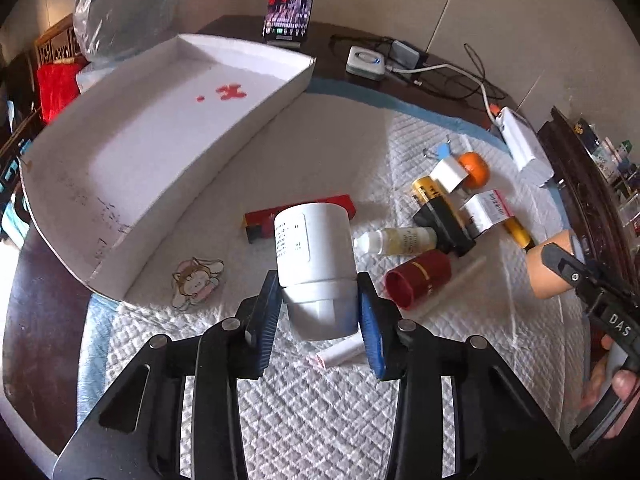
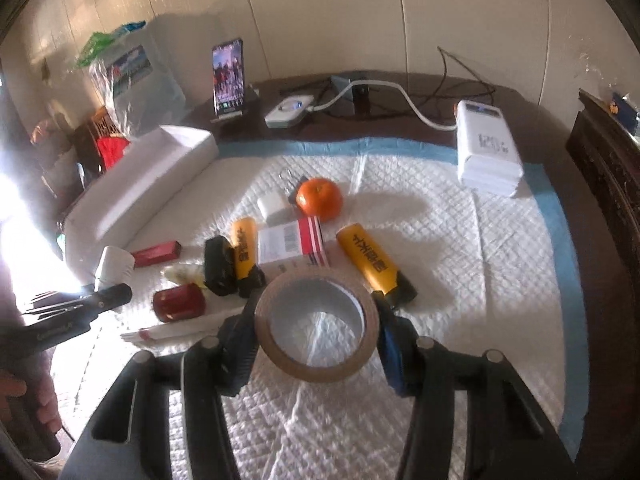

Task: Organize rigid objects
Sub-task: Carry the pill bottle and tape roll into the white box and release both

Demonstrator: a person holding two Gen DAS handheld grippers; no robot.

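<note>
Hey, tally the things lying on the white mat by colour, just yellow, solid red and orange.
Yellow: 2, left tube, right tube
Solid red: 2, box, canister
Orange: 1, fruit
Total: 5

Free room and obstacles on the quilted pad (image 2: pixel 460 264):

- Left: long white tray (image 1: pixel 168 184) lies at an angle; its raised wall blocks a low sweep, but the inside is bare and open from above.
- Middle: a tight cluster, little room between pieces: red box (image 1: pixel 300 210), small dropper bottle (image 1: pixel 396 240), dark red cap (image 1: pixel 418 278), black block (image 1: pixel 444 224), two yellow tubes (image 2: pixel 368 264), carton (image 2: pixel 290 246), orange (image 2: pixel 319 199).
- Near edge: pad open and bare, save a small white stick (image 1: pixel 340 354) and a cartoon sticker (image 1: pixel 196 282).
- Right: wide clear stretch up to the white power bank (image 2: pixel 488 152).
- Far edge: phone on stand (image 2: pixel 229 78), chargers, and cables crowd the dark table.
</note>
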